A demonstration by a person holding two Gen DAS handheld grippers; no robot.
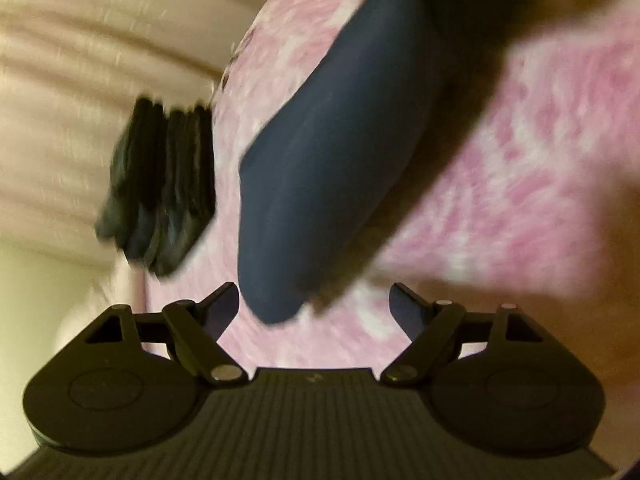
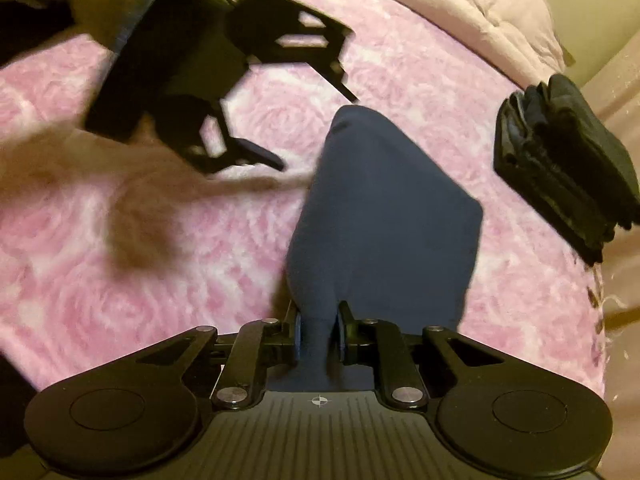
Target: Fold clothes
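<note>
A navy garment (image 2: 384, 208) hangs over the pink flowered blanket (image 2: 180, 272). My right gripper (image 2: 318, 336) is shut on a bunched end of it, and the cloth spreads out ahead of the fingers. In the right wrist view, my left gripper (image 2: 316, 132) hovers open just left of the garment's far end. In the left wrist view, the left gripper (image 1: 314, 296) stands wide open. The navy garment (image 1: 332, 160) hangs down blurred before it, its lower tip close to the left finger (image 1: 224, 304), with no pad pressing on it.
A stack of dark folded clothes (image 2: 560, 168) sits at the blanket's right edge and appears again as the dark stack (image 1: 160, 192) in the left wrist view. A pale beige duvet (image 2: 460, 0) lies beyond the blanket. Pink blanket (image 1: 520, 184) stretches around the garment.
</note>
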